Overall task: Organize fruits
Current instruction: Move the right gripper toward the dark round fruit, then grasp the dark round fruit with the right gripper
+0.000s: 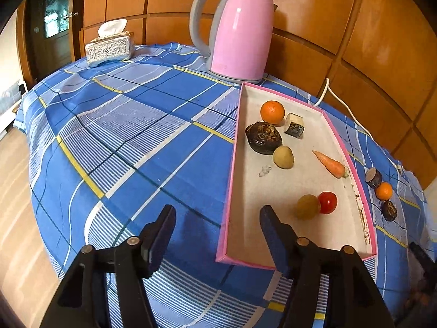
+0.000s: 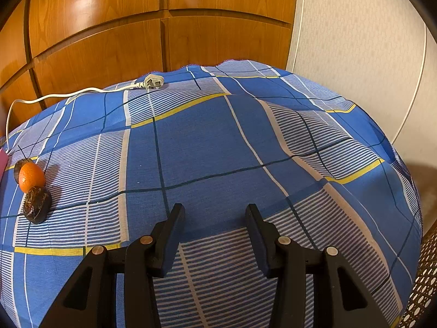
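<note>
Seven items in tray point(image 1: 235, 147), left view only; right: plug point(image 2: 153, 82).

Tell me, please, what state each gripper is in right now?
Left gripper: open, holding nothing, near the pink-rimmed cardboard tray.
Right gripper: open, holding nothing, over the blue checked tablecloth.

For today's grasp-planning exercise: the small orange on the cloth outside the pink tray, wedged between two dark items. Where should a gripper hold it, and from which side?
Grip the small orange across its round middle, coming from above. A dark piece touches its near side and another sits behind, so the fingers should close across the free sides, not along that row.
</note>
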`<state>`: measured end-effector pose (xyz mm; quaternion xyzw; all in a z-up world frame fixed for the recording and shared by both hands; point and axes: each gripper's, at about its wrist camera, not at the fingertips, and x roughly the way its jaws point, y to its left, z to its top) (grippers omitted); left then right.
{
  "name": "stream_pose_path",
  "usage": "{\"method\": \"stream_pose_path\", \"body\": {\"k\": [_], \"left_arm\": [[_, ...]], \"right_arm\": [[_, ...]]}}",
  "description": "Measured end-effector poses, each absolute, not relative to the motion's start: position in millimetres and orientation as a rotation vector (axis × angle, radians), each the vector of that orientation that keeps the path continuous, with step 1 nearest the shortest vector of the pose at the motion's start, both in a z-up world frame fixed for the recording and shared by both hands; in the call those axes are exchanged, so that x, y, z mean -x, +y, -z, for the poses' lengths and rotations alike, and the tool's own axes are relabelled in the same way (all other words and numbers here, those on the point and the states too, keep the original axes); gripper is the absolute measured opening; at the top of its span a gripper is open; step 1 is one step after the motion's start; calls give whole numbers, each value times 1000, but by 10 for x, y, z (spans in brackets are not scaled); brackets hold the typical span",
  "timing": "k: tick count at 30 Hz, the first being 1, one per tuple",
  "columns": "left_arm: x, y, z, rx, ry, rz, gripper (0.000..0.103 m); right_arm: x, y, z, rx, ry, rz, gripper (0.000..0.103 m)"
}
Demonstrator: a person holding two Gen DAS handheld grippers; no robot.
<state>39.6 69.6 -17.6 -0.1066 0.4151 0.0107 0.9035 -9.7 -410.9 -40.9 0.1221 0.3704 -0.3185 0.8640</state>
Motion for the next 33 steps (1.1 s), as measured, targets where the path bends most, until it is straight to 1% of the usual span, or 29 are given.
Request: {"method": "stream_pose_path", "body": {"k": [5,9,19,27,31,33], "left_arm": [[-386,702,211,228,866,-19,66],[-372,698,243,234,871,-18,69],[-336,602,281,226,882,2,69],[-346,617,290,237,885,-3,72],[-346,619,297,240,888,-1,72],[-348,619,297,240,888,-1,72]], "right_arm": [[95,-4106,407,-255,777,669,47],[99,-4103,408,-256,777,668,47],[92,-4094,407,-254,779,669,47],[62,-4069,379,-248,817,668,47],[-28,-3985,295,-304,855,514,47],[-119,-3815,222,-282,853,401,47]]}}
